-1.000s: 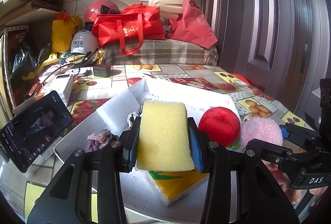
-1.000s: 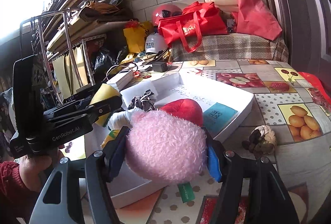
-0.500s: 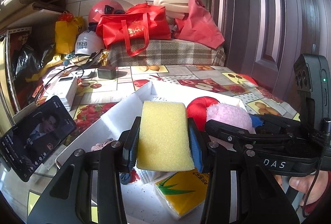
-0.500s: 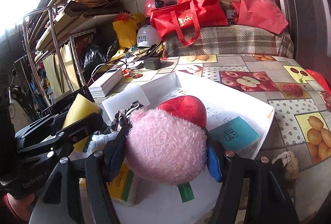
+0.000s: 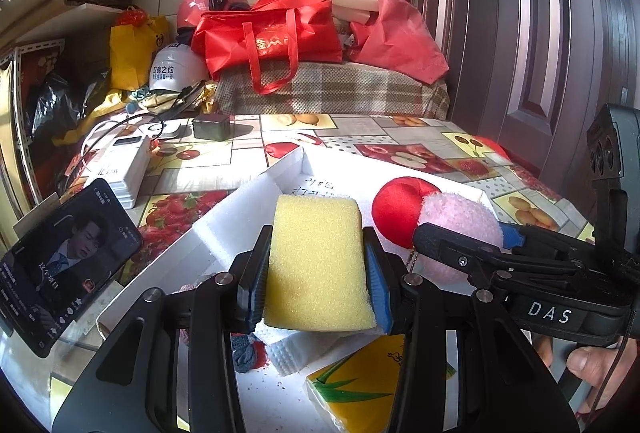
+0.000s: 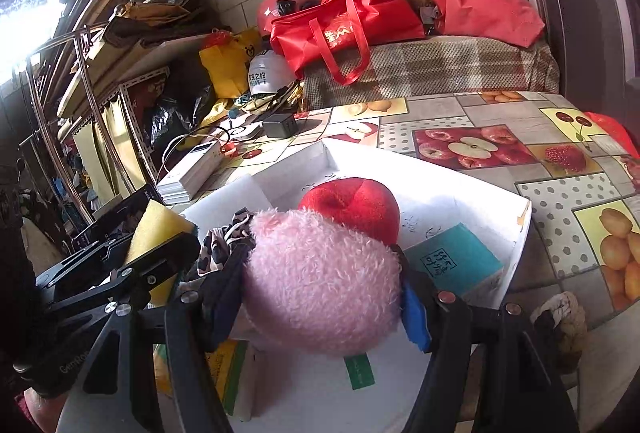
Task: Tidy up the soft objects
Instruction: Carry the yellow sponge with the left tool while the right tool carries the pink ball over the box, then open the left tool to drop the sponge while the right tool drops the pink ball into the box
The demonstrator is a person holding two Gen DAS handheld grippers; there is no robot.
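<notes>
You had the yellow sponge (image 5: 318,265) pinched in your left claw (image 5: 316,273), hanging above the near end of the white box (image 5: 248,201). Your right claw (image 6: 320,289) gripped the pink pompom (image 6: 320,281) beside the red plush apple (image 6: 352,205), over the box's middle. To finish well, you needed to lower each low inside the walls before releasing, clear of the tissue pack (image 5: 360,389) near the front edge.
</notes>
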